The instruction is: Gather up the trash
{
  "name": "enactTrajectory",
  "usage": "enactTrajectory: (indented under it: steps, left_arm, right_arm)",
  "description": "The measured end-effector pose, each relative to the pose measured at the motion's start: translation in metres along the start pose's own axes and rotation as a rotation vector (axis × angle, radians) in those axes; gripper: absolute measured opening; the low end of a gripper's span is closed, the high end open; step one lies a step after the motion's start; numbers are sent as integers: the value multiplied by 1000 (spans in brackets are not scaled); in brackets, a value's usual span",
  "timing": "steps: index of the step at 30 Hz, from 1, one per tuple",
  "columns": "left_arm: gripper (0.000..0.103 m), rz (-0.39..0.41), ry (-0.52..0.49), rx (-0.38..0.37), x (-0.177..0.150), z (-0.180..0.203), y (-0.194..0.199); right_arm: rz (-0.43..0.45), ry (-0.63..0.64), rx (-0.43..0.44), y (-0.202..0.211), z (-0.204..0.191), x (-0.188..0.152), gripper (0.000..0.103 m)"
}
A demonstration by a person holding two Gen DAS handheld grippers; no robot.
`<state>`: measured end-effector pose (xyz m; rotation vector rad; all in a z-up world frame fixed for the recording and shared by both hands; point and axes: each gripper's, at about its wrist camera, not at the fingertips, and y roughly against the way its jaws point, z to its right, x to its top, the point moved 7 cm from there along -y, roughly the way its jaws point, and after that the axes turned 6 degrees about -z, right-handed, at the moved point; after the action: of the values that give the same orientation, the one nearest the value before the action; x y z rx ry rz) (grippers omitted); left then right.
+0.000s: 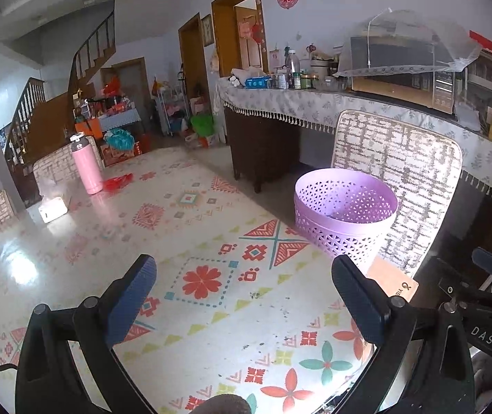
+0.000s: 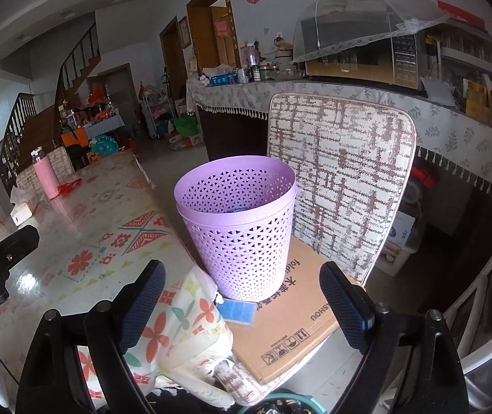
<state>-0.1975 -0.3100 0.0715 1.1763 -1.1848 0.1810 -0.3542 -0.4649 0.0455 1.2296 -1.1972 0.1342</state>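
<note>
A purple lattice basket (image 2: 239,227) stands on a cardboard box (image 2: 297,321) on a chair seat beside the table. Something blue shows dimly inside it. A flat blue packet (image 2: 237,312) lies on the box at the basket's foot. My right gripper (image 2: 242,307) is open just in front of the basket and packet, with nothing pressed between its pads. My left gripper (image 1: 242,276) is open and empty over the flower-patterned tablecloth (image 1: 211,227), with the basket (image 1: 346,207) to its right. A crumpled red wrapper (image 1: 118,183) lies far off on the table.
A pink bottle (image 1: 87,165) and a white tissue box (image 1: 52,208) stand at the table's far left. The chair's padded back (image 2: 342,172) rises behind the basket. A long sideboard (image 2: 349,93) carries a microwave, jars and a mesh food cover. Tablecloth hangs over the corner (image 2: 183,338).
</note>
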Motion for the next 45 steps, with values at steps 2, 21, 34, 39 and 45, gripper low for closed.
enactTrajectory:
  steps: [2, 21, 34, 39, 45]
  left_arm:
    - [101, 5, 4, -7, -1, 1, 0]
    - [101, -88, 0, -33, 1, 13, -29]
    - [101, -177, 21, -49, 1, 17, -64]
    - [101, -223, 32, -64, -2, 19, -79]
    - [101, -258, 35, -71, -6, 23, -94]
  right_arm:
    - [-1, 1, -4, -1, 0, -1, 94]
    - [-27, 8, -25, -17, 2, 7, 96]
    - [-86, 25, -30, -47, 6, 9, 96]
    - [-105, 14, -32, -56, 11, 11, 96]
    - [-114, 7, -34, -65, 14, 14, 96]
